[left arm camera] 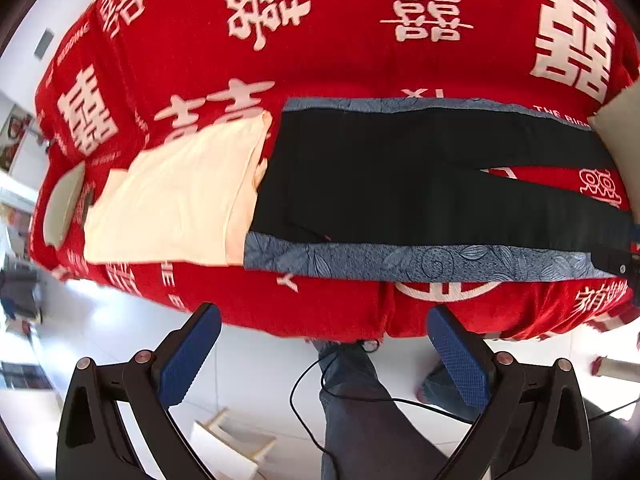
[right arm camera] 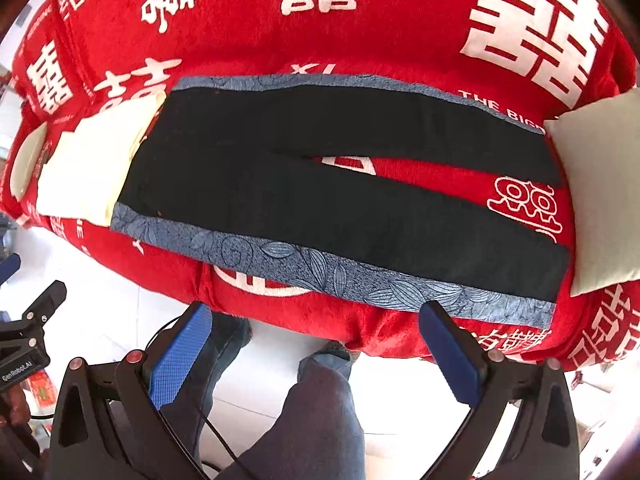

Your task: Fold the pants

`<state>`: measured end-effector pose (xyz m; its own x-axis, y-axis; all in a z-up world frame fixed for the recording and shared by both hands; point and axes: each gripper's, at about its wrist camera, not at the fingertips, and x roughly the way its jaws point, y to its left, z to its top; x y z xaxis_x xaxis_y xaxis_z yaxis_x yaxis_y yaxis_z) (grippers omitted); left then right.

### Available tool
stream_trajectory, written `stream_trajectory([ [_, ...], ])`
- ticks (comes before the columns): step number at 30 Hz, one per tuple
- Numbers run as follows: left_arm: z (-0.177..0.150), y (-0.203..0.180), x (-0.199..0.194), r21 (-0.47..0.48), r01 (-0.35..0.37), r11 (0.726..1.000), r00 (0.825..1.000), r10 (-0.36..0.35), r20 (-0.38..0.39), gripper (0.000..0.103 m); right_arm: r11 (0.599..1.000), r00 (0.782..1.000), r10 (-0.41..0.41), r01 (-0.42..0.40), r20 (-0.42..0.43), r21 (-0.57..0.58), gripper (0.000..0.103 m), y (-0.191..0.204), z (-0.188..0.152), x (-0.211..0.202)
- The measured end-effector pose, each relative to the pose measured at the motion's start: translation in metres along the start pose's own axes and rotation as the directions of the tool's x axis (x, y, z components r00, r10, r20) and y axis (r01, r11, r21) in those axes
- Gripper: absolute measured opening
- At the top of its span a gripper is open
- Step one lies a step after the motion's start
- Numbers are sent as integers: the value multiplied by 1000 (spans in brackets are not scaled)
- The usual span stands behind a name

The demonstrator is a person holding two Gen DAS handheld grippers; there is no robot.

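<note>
White floor tile shows beneath both tools, with the person's jeans-clad legs standing at the foot of the view and a black cable trailing across them. Nearest, the left tool hangs with its blue pads wide apart and nothing between them; the right tool hangs the same way, spread and empty, short of the bed edge.

Straight ahead at twelve o'clock is the bed, covered by a red quilt printed with white characters. On it lies a blue leaf-patterned cloth, and on that the black pants, spread flat. Their long axis runs crosswise, from nine to three o'clock: waist toward nine, beside a folded cream garment, and the two legs fanning apart toward three, where their cuffs end just beside a grey cushion.

So the pants lie broadside to both tools. By my reckoning the left tool sits nearer the waist and the right nearer the cuffs, which suits bringing the near leg up over the far one.
</note>
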<state>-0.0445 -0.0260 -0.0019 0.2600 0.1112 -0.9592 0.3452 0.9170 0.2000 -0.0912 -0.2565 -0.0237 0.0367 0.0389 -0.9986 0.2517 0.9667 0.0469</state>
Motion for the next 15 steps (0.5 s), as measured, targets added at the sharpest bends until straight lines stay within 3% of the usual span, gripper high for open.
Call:
stream_trajectory([
  [8, 8, 12, -2, -28, 42, 999, 999, -41, 12, 103, 999, 1000, 15, -14, -21, 33, 103, 0, -1, 3],
  [12, 22, 25, 16, -16, 87, 996, 996, -86, 18, 103, 997, 1000, -2, 4, -31, 77, 103, 4, 2, 17],
  [15, 30, 36, 31, -32, 125, 992, 992, -124, 13, 103, 991, 998, 44, -39, -38, 131, 103, 7, 5, 27],
])
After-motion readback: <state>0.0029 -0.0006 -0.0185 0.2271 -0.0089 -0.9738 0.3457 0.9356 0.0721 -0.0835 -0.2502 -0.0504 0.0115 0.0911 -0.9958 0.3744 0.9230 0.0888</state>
